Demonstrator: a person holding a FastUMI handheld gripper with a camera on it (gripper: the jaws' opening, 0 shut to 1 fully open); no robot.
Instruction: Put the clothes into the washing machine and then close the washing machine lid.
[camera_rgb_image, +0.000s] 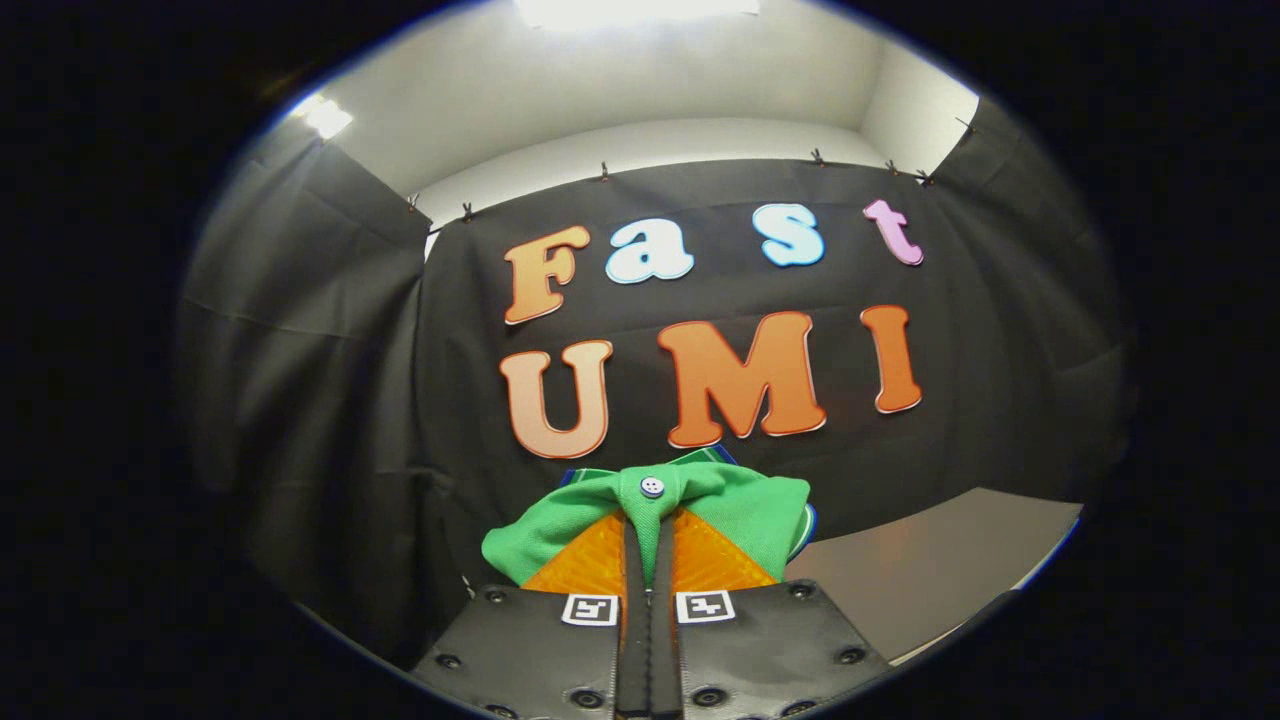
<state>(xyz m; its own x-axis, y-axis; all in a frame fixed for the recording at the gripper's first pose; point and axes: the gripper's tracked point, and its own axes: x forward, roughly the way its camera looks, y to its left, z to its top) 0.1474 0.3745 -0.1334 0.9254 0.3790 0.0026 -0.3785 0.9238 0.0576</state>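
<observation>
Both fingers clamped on green garment | gripper nearly closed | held up w/ booth wall behind

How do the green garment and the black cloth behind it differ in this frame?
The green garment is bunched and pinched between the fingers of the hand-held gripper; the black cloth hangs flat, clipped along its top edge. The garment is bright green with a white button; the cloth is plain black. The garment sits at the fingertips, the cloth beyond them. Both are fabric.
</observation>
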